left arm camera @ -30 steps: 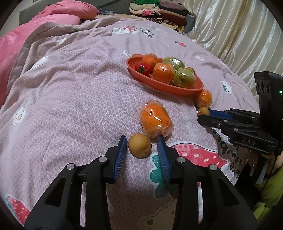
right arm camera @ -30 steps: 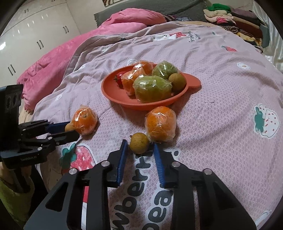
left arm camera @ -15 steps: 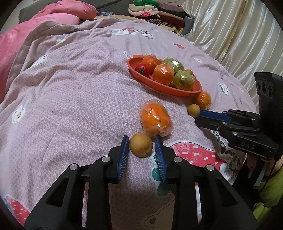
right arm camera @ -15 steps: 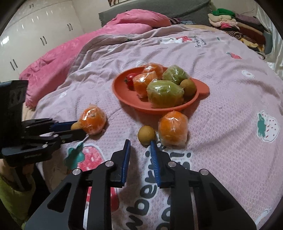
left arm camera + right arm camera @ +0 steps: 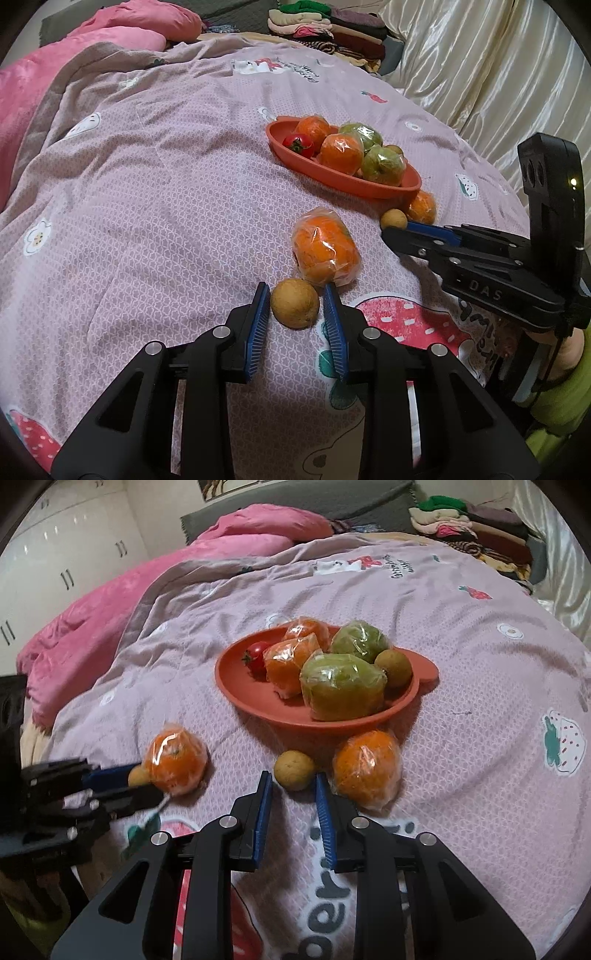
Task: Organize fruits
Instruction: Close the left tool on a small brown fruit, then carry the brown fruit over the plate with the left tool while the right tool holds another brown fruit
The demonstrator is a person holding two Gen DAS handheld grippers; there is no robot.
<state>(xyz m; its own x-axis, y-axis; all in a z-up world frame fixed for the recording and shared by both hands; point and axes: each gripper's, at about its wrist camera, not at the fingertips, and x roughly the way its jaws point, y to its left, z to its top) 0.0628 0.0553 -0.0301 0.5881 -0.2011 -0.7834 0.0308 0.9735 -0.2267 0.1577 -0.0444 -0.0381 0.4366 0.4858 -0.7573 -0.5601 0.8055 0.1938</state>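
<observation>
An orange plate (image 5: 332,181) on the bedspread holds wrapped oranges, wrapped green fruits, a tomato and a small brown fruit; it also shows in the right wrist view (image 5: 332,720). My left gripper (image 5: 295,301) is open around a small brown fruit (image 5: 294,308), beside a wrapped orange (image 5: 325,251). My right gripper (image 5: 291,784) is open just behind another small brown fruit (image 5: 293,770), next to a wrapped orange (image 5: 365,768). Both fruits lie on the bed.
A pink quilt (image 5: 110,635) lies at the far left. Folded clothes (image 5: 325,22) are stacked at the head of the bed. A cream curtain (image 5: 498,66) hangs along the right. The right gripper (image 5: 395,232) shows in the left wrist view.
My left gripper has closed in slightly around the brown fruit. My right gripper drew back from its brown fruit, narrowed, then opened and came near it again.
</observation>
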